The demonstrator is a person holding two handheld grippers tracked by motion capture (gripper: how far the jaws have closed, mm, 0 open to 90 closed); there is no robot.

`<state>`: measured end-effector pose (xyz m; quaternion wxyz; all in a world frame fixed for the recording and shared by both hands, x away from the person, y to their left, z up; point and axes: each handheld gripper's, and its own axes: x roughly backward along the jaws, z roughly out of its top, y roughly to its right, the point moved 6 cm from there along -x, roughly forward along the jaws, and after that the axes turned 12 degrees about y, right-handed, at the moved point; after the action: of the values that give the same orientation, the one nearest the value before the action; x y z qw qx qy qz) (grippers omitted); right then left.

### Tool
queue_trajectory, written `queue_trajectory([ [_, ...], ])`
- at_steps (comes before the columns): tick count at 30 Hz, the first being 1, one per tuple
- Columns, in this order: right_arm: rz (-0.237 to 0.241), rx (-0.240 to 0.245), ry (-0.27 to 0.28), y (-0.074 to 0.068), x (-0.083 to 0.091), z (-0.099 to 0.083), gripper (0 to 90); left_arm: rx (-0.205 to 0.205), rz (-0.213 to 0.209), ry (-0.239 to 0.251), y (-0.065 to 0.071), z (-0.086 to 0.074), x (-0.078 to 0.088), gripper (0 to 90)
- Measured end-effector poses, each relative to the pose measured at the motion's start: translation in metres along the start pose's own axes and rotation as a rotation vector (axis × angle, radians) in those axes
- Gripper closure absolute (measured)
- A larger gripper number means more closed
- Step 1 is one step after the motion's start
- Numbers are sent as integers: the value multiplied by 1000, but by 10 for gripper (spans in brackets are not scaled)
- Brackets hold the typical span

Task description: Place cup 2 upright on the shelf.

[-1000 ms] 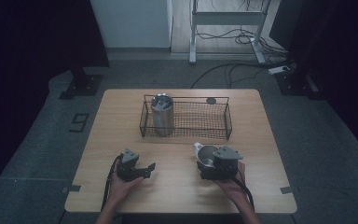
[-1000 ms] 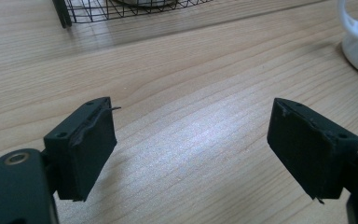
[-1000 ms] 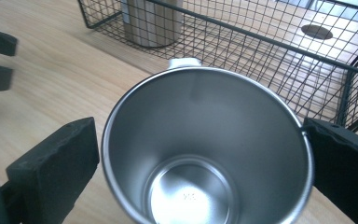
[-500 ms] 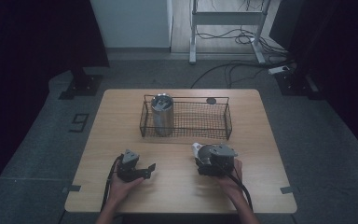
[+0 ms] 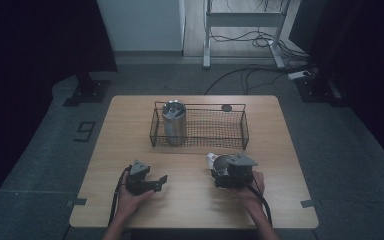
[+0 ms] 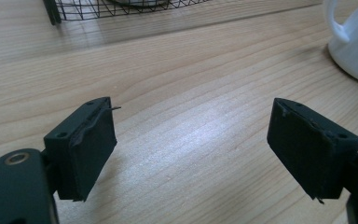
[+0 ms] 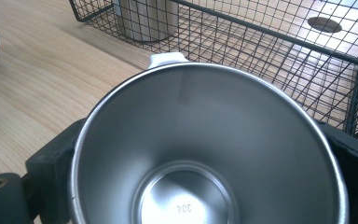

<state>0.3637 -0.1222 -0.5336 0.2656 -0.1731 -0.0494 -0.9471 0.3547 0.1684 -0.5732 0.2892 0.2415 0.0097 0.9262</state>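
Note:
A steel mug with a white outside and handle (image 5: 218, 162) stands on the wooden table (image 5: 190, 210) in front of the wire basket (image 5: 243, 131). My right gripper (image 5: 222, 170) is shut on the mug; its jaws have just been closing onto the mug's two sides. In the right gripper view the mug's open steel bowl (image 7: 242, 116) sits between the pads (image 7: 56, 158). My left gripper (image 5: 159, 182) rests low at the front left, open, with bare wood between its jaws (image 6: 191, 149). The white mug (image 6: 354, 42) shows at the right edge of that view.
A tall steel tumbler (image 5: 174, 121) stands upright in the basket's left end (image 7: 144, 18). A small dark round disc (image 5: 226, 108) lies by the basket's far rim. Cables trail from both grippers toward the front table edge.
The right gripper has shifted only slightly at the mug, its jaws drawing in on it. The left hand and its gripper have stayed where they were.

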Motion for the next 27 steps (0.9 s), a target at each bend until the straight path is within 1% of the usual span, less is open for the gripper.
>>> queue_trajectory([
  [1, 2, -14, 1, 2, 1, 0, 56, 1, 2, -3, 0, -1, 0, 156],
  [2, 2, -14, 1, 2, 1, 0, 56, -1, 3, -6, -1, -1, -1, 156],
  [4, 8, -33, -1, 4, 2, 0, 56, 4, 4, -8, -1, -2, -1, 156],
  [7, 10, -41, -3, 6, 2, 1, 56, 3, 3, -6, -1, -2, -1, 156],
  [10, 6, -47, 2, 9, 5, 2, 56, 6, 6, -4, -2, -2, -1, 156],
  [14, 26, -77, 22, 13, 11, 8, 56, 3, 7, -8, -3, -3, -1, 156],
  [20, 33, -69, 40, 14, 17, 14, 57, 0, 6, -9, -3, -3, -2, 156],
  [24, 33, -50, 52, 14, 20, 17, 57, 7, 7, -7, -4, -3, -1, 156],
  [27, 22, -34, 60, 15, 22, 19, 56, 6, 8, -9, -4, -3, -1, 156],
])
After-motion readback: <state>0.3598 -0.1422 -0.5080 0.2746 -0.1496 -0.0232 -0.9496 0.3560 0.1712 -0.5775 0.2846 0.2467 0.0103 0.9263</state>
